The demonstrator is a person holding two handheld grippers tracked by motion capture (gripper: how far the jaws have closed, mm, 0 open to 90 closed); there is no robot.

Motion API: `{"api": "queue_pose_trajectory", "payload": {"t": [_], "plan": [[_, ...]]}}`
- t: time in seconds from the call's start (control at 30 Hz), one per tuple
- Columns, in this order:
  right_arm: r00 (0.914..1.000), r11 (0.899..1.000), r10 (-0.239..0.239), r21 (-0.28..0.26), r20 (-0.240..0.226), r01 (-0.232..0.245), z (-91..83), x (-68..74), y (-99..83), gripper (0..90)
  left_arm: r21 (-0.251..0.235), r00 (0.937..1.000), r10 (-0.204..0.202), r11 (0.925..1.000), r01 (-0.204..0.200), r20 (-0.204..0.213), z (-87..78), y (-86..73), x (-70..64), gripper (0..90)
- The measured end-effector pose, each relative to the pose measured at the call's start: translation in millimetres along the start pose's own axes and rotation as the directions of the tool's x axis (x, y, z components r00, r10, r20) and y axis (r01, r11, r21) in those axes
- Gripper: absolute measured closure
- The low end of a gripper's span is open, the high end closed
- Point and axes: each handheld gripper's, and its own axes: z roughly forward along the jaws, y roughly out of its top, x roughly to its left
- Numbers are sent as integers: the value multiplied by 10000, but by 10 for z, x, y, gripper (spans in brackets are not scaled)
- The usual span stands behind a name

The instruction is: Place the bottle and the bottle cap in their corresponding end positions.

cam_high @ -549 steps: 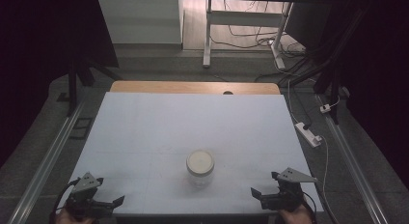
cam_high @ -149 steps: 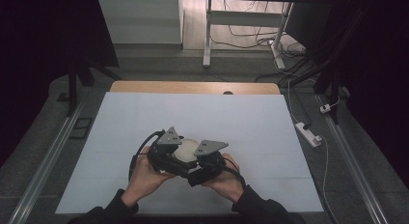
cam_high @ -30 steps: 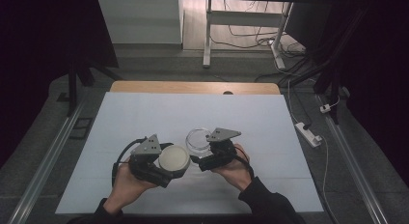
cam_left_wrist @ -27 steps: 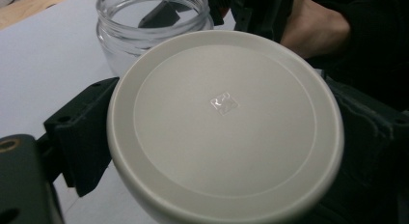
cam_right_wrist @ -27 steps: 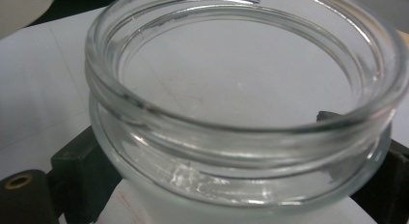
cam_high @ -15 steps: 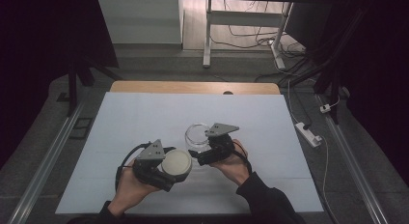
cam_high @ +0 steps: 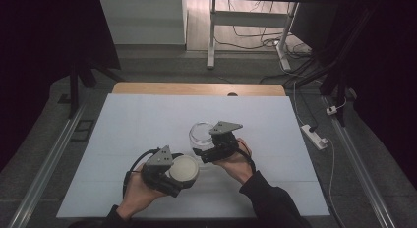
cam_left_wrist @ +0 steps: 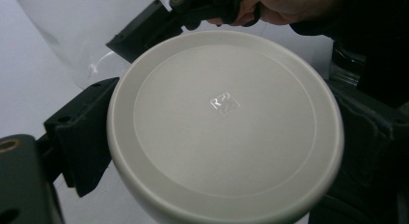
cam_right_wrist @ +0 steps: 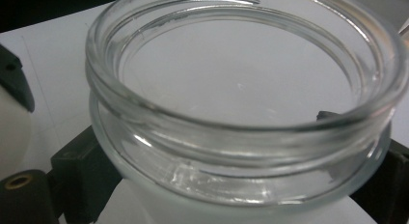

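Nearest, the left hand-held gripper (cam_high: 172,175) sits low on the white surface (cam_high: 137,125), held in the person's left hand (cam_high: 135,193). Its jaws pinch a round cream lid (cam_high: 184,170) from both sides; in the left gripper view the lid (cam_left_wrist: 224,125) lies face up between the two black jaws, with a small clear square sticker near its middle. The lid is off the jar and just beside it, apart from the rim

A little farther in, the right hand-held gripper (cam_high: 206,152) is held by the person's right hand (cam_high: 238,161), a dark sleeve (cam_high: 270,198) trailing back to the near edge. Its jaws clamp a clear glass jar (cam_high: 201,137) around the body just below the threaded neck; the right gripper view has the open mouth of the jar (cam_right_wrist: 241,113) tipped towards the camera, with a black jaw on either side. The jar looks empty

Beyond the far wooden edge (cam_high: 196,88) of the surface stand a white frame leg (cam_high: 212,36) and loose cables (cam_high: 255,29) on the floor, and a power strip (cam_high: 314,136) lies to the right
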Motion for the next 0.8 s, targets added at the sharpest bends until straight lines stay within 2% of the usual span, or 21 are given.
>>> {"api": "queue_pose_trajectory", "payload": {"t": [0.57,0.8], "plan": [[10000,10000,75,28,50,-75,157,-120,72,68,-4,9997,230,9997,-230,16,175,-45,9,79],[9997,9999,158,43,198,-159,225,-206,92,68,190,9986,530,9984,-529,-66,319,-74,7,79]]}}
